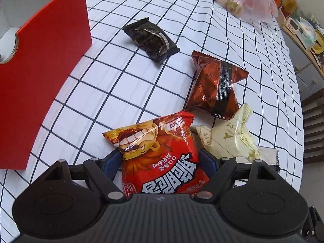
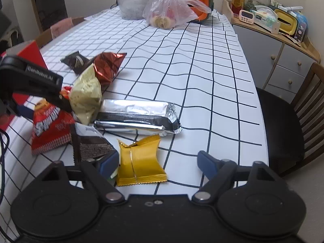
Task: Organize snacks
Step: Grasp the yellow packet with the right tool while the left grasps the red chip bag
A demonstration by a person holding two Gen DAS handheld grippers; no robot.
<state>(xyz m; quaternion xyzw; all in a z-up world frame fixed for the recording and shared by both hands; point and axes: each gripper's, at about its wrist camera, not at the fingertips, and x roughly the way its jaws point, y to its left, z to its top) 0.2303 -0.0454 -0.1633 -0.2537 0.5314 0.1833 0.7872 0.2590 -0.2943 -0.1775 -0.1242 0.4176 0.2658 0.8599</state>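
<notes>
Red snack bag (image 1: 162, 156) is lying between the left gripper's (image 1: 162, 160) blue pads, jaws closing around its sides, tilted steeply down. Right gripper (image 2: 158, 162) is angling down, jaws gaping; yellow packet (image 2: 139, 162) is resting at nine o'clock between them, ungripped.

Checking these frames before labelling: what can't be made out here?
- Red box interior: left wrist view, its wall hides it.
- Red snack bag lower end: left wrist view, covered by the left tool body.
- Dark packet: right wrist view, partly behind the right tool finger.
</notes>
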